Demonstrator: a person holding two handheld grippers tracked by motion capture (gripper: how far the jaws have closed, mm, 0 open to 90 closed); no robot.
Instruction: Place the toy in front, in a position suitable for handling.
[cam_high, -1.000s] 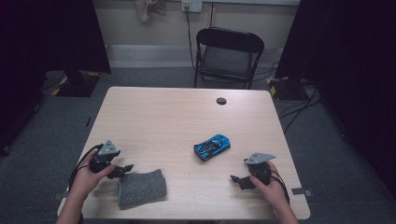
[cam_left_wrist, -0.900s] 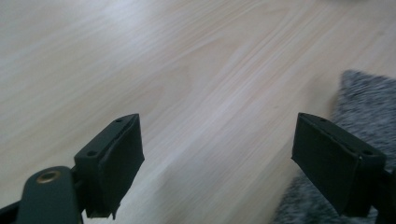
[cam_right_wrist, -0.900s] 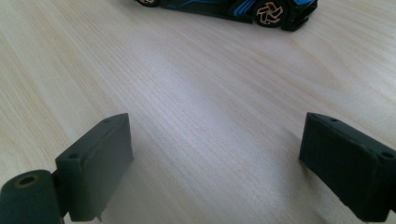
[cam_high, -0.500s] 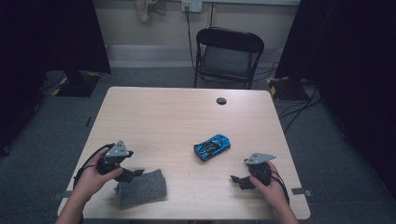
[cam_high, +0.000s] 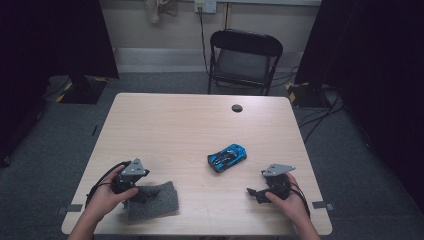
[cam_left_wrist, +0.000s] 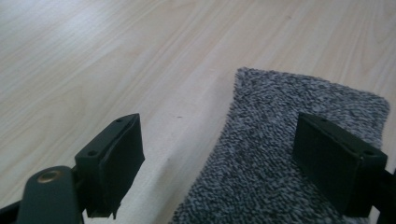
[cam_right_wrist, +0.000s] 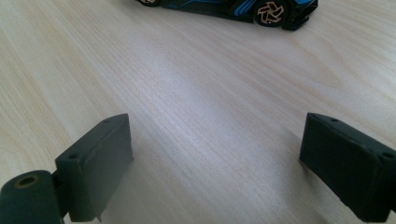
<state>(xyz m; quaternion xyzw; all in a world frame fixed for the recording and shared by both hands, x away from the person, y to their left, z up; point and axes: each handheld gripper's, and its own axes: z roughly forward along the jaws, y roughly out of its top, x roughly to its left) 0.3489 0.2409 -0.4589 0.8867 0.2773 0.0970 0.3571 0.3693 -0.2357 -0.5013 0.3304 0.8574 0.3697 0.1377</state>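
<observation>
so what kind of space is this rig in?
Likely a lab or studio recording bay, not a home: black curtains on both sides, a lone light wooden table, a black folding chair by a bare wall, cables on grey carpet.

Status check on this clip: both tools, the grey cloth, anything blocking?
Left tool open, straddling grey cloth's edge, no grip. Right tool open over bare table. Blue toy car apart from the cloth, nothing blocking.

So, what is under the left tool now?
The left tool hovers open over the grey cloth: one jaw above the cloth, the other above the bare table. What the cloth covers cannot be seen.
</observation>
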